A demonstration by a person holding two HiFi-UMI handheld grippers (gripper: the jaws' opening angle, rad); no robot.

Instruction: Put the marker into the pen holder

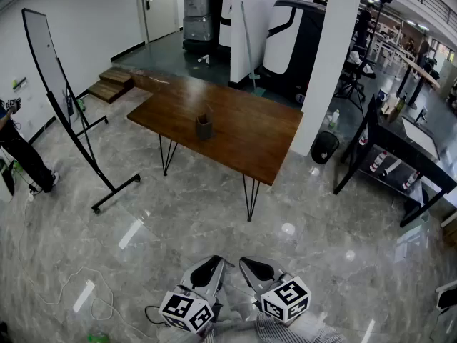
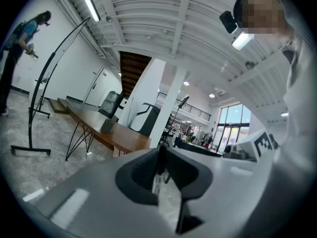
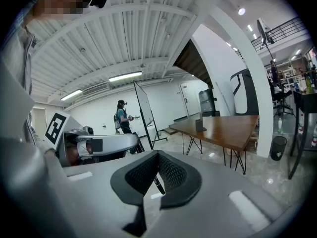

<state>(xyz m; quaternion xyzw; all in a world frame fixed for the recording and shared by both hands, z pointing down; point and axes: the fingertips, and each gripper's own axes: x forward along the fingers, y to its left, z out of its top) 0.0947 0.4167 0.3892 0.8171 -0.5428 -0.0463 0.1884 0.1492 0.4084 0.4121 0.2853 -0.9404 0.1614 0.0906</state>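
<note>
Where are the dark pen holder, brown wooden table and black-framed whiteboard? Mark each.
Dark pen holder [image 1: 204, 128]: head view, front wall.
Brown wooden table [image 1: 250, 136]: head view, bare top.
Black-framed whiteboard [image 1: 44, 59]: head view, board face.

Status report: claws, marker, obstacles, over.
Right claw shut on marker. Left claw shut on thin dark item. Pen holder far off on table. Only floor between.
</note>
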